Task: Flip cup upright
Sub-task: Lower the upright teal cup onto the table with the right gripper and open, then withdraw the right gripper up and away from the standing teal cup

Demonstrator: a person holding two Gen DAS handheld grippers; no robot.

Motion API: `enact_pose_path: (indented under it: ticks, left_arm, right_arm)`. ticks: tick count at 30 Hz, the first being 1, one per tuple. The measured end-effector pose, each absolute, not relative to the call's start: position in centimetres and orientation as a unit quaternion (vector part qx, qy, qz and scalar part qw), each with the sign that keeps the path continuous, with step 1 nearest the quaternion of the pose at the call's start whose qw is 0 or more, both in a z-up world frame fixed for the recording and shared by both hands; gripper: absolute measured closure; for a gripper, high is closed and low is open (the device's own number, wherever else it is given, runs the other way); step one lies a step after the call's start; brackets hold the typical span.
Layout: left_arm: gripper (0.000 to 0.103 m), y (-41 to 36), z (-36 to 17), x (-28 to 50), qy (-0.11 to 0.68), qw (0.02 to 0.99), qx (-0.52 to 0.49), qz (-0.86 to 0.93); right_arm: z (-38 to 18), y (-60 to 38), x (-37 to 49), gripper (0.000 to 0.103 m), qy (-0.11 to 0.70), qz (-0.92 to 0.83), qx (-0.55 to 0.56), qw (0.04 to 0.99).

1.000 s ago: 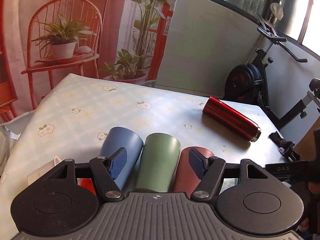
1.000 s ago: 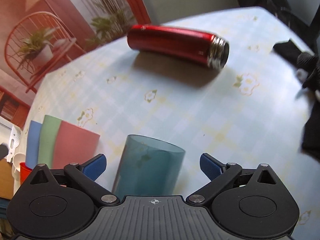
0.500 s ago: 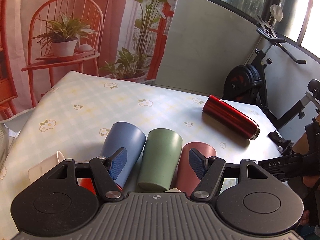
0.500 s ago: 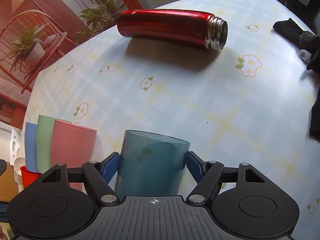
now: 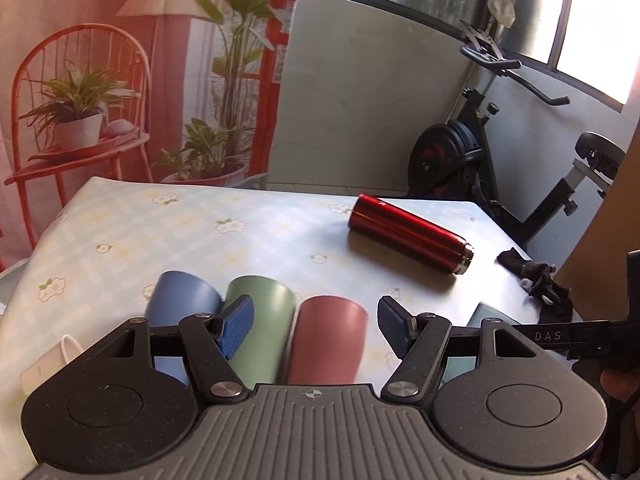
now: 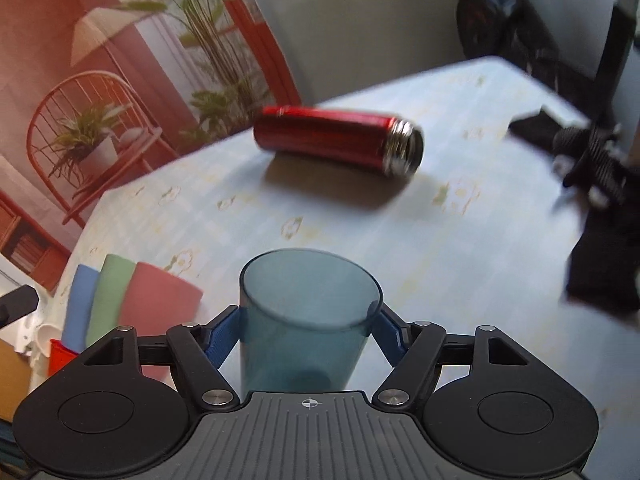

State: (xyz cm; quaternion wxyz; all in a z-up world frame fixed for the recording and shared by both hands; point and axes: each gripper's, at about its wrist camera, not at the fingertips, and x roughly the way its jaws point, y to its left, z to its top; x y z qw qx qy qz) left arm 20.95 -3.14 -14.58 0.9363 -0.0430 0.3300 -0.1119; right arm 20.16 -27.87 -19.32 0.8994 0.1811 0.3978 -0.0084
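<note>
A translucent teal cup (image 6: 304,320) sits between the blue pads of my right gripper (image 6: 306,328), which is shut on it. The cup is tilted with its open mouth facing forward and up, above the table. A sliver of the teal cup shows in the left wrist view (image 5: 486,314). My left gripper (image 5: 316,330) is open and empty, hovering over three upturned cups: blue (image 5: 180,300), green (image 5: 260,312) and pink (image 5: 330,336).
A red steel flask (image 5: 408,238) lies on its side on the flowered tablecloth (image 5: 160,232); it also shows in the right wrist view (image 6: 336,138). A black glove (image 6: 576,144) lies at the right edge. A white mug (image 5: 48,364) and a red cup (image 6: 60,354) stand near the left edge.
My right gripper closed on the teal cup, lifted it and tilted its mouth up toward me. The left gripper shifted slightly right over the three cups.
</note>
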Motion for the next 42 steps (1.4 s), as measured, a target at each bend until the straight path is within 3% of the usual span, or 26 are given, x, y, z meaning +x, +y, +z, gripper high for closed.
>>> enact_pose_path:
  ticks: [13, 25, 28, 31, 35, 38, 42]
  left_arm:
    - [0.032, -5.1, -14.7, 21.9, 0.339, 0.933, -0.039, -0.115]
    - [0.032, -5.0, -14.6, 22.2, 0.349, 0.930, -0.035, -0.111]
    - [0.030, -5.3, -14.4, 22.4, 0.352, 0.929, -0.034, -0.109]
    - [0.027, -5.6, -14.1, 22.6, 0.351, 0.930, -0.026, -0.109]
    - [0.019, -6.0, -13.4, 22.3, 0.342, 0.933, -0.012, -0.110]
    - [0.014, -6.3, -12.6, 21.9, 0.329, 0.938, 0.000, -0.113]
    - [0.010, -6.7, -11.5, 21.4, 0.317, 0.941, 0.014, -0.114]
  right_arm:
    - [-20.0, -27.9, 24.3, 0.039, 0.363, -0.016, 0.046, 0.930]
    - [-20.3, -27.0, 25.6, 0.038, 0.377, -0.002, 0.035, 0.925]
    - [-20.0, -27.0, 25.3, 0.022, 0.376, -0.004, 0.047, 0.926]
    - [-19.4, -27.3, 24.7, 0.019, 0.376, -0.006, 0.064, 0.924]
    - [-18.1, -27.7, 23.1, 0.006, 0.367, -0.015, 0.092, 0.925]
    - [-16.5, -27.8, 21.7, 0.000, 0.358, -0.026, 0.104, 0.927]
    - [-14.1, -27.3, 19.4, 0.000, 0.346, -0.039, 0.104, 0.932]
